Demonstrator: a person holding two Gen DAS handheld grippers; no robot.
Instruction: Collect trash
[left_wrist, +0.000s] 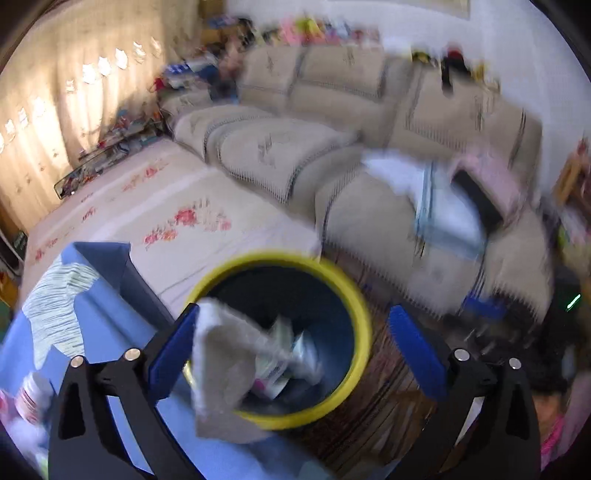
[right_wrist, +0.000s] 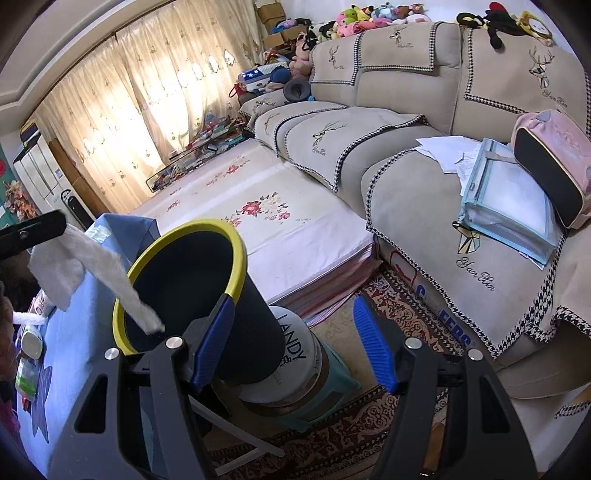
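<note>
- The sofa (right_wrist: 424, 122) fills the far side of the room, with a pink bag (right_wrist: 554, 162), a clear blue pouch (right_wrist: 506, 199) and loose papers (right_wrist: 447, 151) on its near seat.
- A floral mattress (right_wrist: 258, 214) lies on the floor between the sofa and the curtains (right_wrist: 122, 110).
- The tabletop (right_wrist: 81, 332), under a blue cloth, sits at the left; small bottles and packets lie along its near-left edge.
- The trash bin (right_wrist: 207, 295) — dark, with a yellow rim — stands just beside the tabletop on a white bucket (right_wrist: 295, 365), itself on a teal stool above the patterned rug (right_wrist: 351, 432).
- In the left wrist view the bin (left_wrist: 332, 306) already holds crumpled paper and wrappers.
- The left tongs (left_wrist: 291, 350) are spread wide apart above the bin's mouth; this view is blurred.
- A white tissue (left_wrist: 221, 354) hangs against the inner face of the left-hand finger, over the bin's rim. In the right wrist view the same tissue (right_wrist: 99, 269) dangles from the left tongs' tip, its lower end inside the bin.
- The right tongs (right_wrist: 295, 339) are also apart — one finger lies just against the bin's outer wall, the other is clear of it, and nothing is held.
</note>
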